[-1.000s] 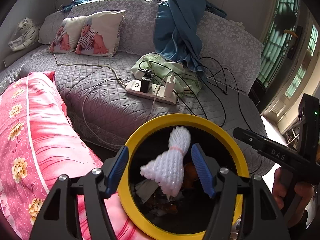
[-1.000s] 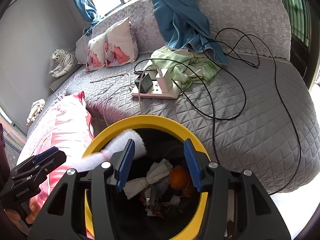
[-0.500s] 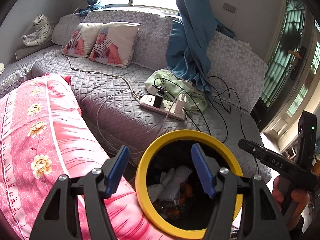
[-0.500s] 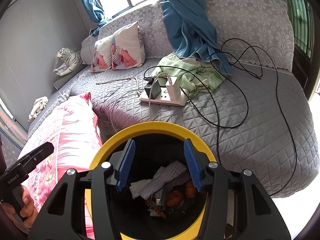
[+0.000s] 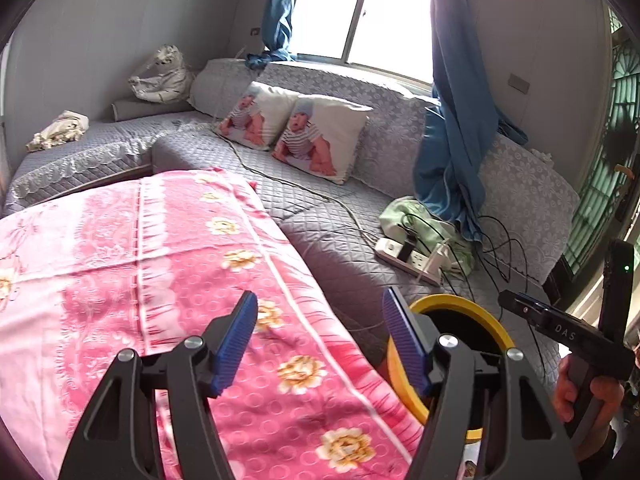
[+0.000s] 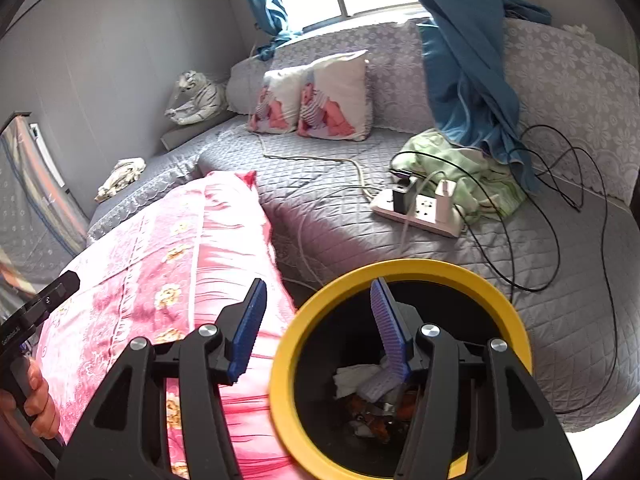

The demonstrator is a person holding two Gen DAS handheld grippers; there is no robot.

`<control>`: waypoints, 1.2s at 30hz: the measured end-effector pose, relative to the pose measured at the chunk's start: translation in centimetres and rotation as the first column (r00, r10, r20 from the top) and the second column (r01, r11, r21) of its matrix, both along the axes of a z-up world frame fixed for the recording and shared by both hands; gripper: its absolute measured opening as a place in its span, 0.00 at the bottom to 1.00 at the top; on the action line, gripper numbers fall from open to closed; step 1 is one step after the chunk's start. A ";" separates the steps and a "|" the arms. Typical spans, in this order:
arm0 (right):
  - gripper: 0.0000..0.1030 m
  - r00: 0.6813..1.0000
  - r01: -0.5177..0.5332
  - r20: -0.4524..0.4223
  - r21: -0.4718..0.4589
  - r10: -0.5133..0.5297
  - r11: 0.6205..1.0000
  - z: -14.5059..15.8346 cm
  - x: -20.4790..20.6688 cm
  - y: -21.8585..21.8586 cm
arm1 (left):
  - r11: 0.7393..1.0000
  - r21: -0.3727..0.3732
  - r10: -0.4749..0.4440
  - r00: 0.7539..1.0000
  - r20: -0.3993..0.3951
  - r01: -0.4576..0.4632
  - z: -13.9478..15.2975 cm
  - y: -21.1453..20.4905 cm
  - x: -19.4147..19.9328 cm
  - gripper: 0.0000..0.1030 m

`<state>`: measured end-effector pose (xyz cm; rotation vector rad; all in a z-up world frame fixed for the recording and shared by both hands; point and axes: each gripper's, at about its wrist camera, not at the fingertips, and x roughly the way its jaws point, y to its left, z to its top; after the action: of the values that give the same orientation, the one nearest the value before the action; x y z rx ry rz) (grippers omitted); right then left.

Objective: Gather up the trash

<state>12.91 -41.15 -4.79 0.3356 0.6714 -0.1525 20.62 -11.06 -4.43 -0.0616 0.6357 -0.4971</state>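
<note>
A grey quilted sofa carried two baby-print cushions at its far back, a white power strip touching green cloth to the right, black cables, and, far left, what looked like crumpled cloth.

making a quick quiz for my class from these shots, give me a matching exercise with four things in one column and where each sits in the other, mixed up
Things:
1. white power strip
2. white foam net sleeve
3. toy white tiger
4. two baby-print cushions

Places:
A. inside the yellow-rimmed black bin
B. on the grey quilted sofa seat, next to a green cloth
C. leaning on the sofa backrest under the window
D. on the far corner ledge by the wall

Pairs: 1-B, 2-A, 3-D, 4-C
</note>
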 end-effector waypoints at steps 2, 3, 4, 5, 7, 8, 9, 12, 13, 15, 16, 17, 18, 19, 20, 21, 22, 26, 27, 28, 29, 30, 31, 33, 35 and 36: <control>0.53 0.999 -0.041 0.016 -0.006 0.041 0.999 0.6 0.6 2.0 | 0.999 0.002 0.044 0.999 0.015 -0.044 0.5 2.5 -0.8 0.60; 0.54 0.998 -0.062 0.024 -0.015 0.062 0.998 1.0 0.9 3.2 | 0.997 0.006 0.071 0.997 0.023 -0.071 0.8 3.8 -1.2 0.60; 0.54 0.996 -0.081 0.030 -0.028 0.082 0.996 1.4 1.1 4.3 | 0.995 0.008 0.099 0.994 0.034 -0.100 1.0 5.1 -1.7 0.60; 0.54 0.994 -0.098 0.037 -0.039 0.099 0.994 1.7 1.4 5.4 | 0.992 0.009 0.128 0.991 0.045 -0.129 1.3 6.4 -2.2 0.60; 0.54 0.988 -0.141 0.050 -0.051 0.143 0.989 2.4 1.7 7.5 | 0.982 0.017 0.188 0.980 0.070 -0.189 1.8 8.7 -3.3 0.60; 0.55 0.984 -0.164 0.056 -0.052 0.167 0.985 2.7 1.8 8.6 | 0.976 0.021 0.215 0.973 0.083 -0.217 2.0 9.7 -3.9 0.60; 0.57 0.980 -0.187 0.064 -0.051 0.190 0.981 3.1 1.9 9.6 | 0.970 0.022 0.240 0.966 0.097 -0.243 2.2 10.7 -4.5 0.62; 0.60 0.963 -0.250 0.087 -0.059 0.254 0.966 3.9 2.0 12.6 | 0.948 0.009 0.314 0.942 0.116 -0.317 2.8 13.7 -6.3 0.67; 0.61 0.958 -0.266 0.095 -0.066 0.272 0.962 4.2 1.9 13.6 | 0.944 0.000 0.328 0.937 0.121 -0.330 3.0 14.6 -6.9 0.68; 0.67 0.948 -0.286 0.116 -0.088 0.295 0.954 4.6 1.6 15.5 | 0.924 0.003 0.377 0.915 0.145 -0.382 3.2 16.0 -8.2 0.74; 0.70 0.945 -0.290 0.128 -0.098 0.301 0.952 4.8 1.4 16.3 | 0.912 0.003 0.405 0.900 0.160 -0.411 3.3 16.6 -8.9 0.78; 0.74 0.942 -0.293 0.140 -0.104 0.305 0.950 5.1 1.3 17.0 | 0.903 -0.006 0.424 0.889 0.173 -0.430 3.4 17.3 -9.6 0.80; 0.80 0.940 -0.291 0.153 -0.106 0.305 0.951 5.2 1.1 17.6 | 0.898 -0.015 0.435 0.882 0.183 -0.440 3.6 17.7 -10.2 0.81; 0.84 0.939 -0.286 0.167 -0.103 0.300 0.953 5.4 0.9 18.0 | 0.892 -0.022 0.447 0.874 0.189 -0.452 3.7 18.2 -10.7 0.85; 0.91 0.939 -0.276 0.186 -0.094 0.289 0.956 5.6 0.7 18.2 | 0.885 -0.032 0.462 0.865 0.196 -0.465 3.9 18.6 -11.3 0.90; 0.92 0.940 -0.264 0.202 -0.085 0.277 0.961 5.7 0.5 18.4 | 0.879 -0.045 0.472 0.857 0.206 -0.474 4.0 18.8 -11.9 0.91; 0.92 0.940 -0.254 0.212 -0.081 0.266 0.964 5.7 0.3 18.6 | 0.875 -0.056 0.480 0.850 0.215 -0.480 4.1 19.0 -12.4 0.92; 0.92 0.943 -0.212 0.235 -0.117 0.234 0.970 5.9 -0.5 19.4 | 0.858 -0.085 0.511 0.824 0.245 -0.507 4.5 19.4 -14.0 0.92; 0.92 0.941 -0.201 0.249 -0.128 0.227 0.971 5.9 -0.8 19.6 | 0.854 -0.089 0.518 0.818 0.251 -0.513 4.6 19.5 -14.3 0.92; 0.92 0.940 -0.192 0.258 -0.138 0.222 0.972 5.9 -1.1 19.7 | 0.850 -0.093 0.523 0.813 0.256 -0.518 4.7 19.5 -14.6 0.92; 0.92 0.941 -0.182 0.262 -0.147 0.216 0.972 6.0 -1.3 19.9 | 0.849 -0.101 0.525 0.810 0.261 -0.518 4.8 19.6 -14.9 0.92; 0.92 0.941 -0.174 0.267 -0.148 0.209 0.974 6.0 -1.5 19.9 | 0.846 -0.105 0.531 0.805 0.265 -0.523 4.8 19.7 -15.2 0.92; 0.92 0.940 -0.168 0.275 -0.148 0.203 0.975 6.0 -1.7 19.9 | 0.839 -0.107 0.541 0.797 0.268 -0.533 4.8 19.7 -15.5 0.92; 0.92 0.932 -0.155 0.307 -0.141 0.192 0.978 6.2 -2.2 19.8 | 0.831 -0.111 0.552 0.785 0.279 -0.545 4.9 19.7 -16.0 0.92; 0.92 0.927 -0.119 0.335 -0.163 0.169 0.979 6.4 -2.8 20.0 | 0.829 -0.111 0.555 0.779 0.292 -0.549 5.0 19.7 -16.4 0.92; 0.92 0.923 -0.102 0.350 -0.175 0.158 0.979 6.6 -3.1 20.1 | 0.827 -0.111 0.557 0.774 0.301 -0.552 5.2 19.5 -16.5 0.92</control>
<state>9.80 -21.07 1.77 0.1617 0.3109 -0.0124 4.14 8.47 0.72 -0.1758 0.2632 0.0710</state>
